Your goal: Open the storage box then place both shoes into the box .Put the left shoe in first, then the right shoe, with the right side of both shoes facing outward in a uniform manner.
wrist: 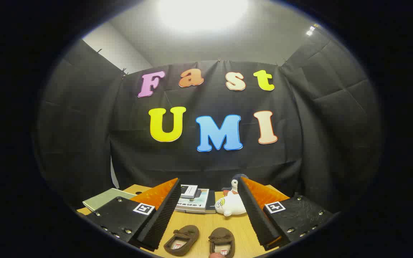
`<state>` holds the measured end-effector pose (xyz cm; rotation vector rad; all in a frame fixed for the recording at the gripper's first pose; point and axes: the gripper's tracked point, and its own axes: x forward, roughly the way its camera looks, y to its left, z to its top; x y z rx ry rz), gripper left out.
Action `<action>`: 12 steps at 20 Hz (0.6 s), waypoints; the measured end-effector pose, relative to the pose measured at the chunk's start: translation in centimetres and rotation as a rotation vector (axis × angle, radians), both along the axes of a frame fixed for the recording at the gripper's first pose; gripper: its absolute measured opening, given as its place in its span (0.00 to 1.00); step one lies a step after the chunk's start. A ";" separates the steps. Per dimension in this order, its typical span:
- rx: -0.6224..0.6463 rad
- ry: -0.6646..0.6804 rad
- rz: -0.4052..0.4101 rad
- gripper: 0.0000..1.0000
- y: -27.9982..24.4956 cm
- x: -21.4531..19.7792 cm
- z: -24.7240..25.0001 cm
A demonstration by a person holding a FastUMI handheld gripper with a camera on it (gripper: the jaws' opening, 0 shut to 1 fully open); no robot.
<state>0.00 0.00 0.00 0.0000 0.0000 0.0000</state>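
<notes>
Two small brown suede loafers lie side by side on the pale wooden tabletop, openings up: one shoe nearer the tool's left finger, the other shoe just beside it, apart from both fingers. The tool is held level above them, its fingers spread wide and holding nothing. Beyond the shoes, at 12 o'clock, rests a stack of books; at 1 o'clock sits a white plush bird. At 10 o'clock, past the left finger, lies what seems a green notebook.
</notes>
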 end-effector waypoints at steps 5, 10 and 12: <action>-0.001 -0.006 0.009 0.96 0.3 -0.1 0.1; -0.007 -0.007 0.025 0.96 0.9 -0.1 -0.2; -0.007 -0.006 0.031 0.96 1.1 0.0 -0.3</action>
